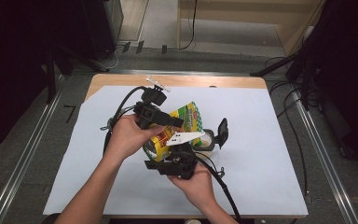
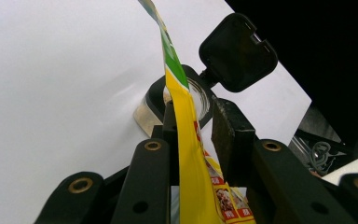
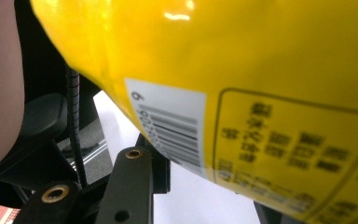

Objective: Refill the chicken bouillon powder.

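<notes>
Wooden table (image 1: 121,80) spread almost entirely with white sheet (image 1: 261,140), bare wood left along far edge. Resting on sheet near middle: small clear glass jar (image 1: 208,139) with black flip lid (image 1: 222,131) hinged open, standing upright.

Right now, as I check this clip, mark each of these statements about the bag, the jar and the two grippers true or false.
1. The left gripper has the edge of the yellow bag between its jaws. True.
2. The yellow bag lies flat on the white sheet. False: both grippers hold it up off the sheet.
3. A jar with a hinged black lid stands open beyond the bag. True.
4. The jar's lid is shut. False: it is flipped up, with the mouth of the jar uncovered.
5. The right gripper is at the bag's lower end, where a barcode shows. True.
6. The bag is plain blue. False: it is yellow with a green and red printed top.
</notes>
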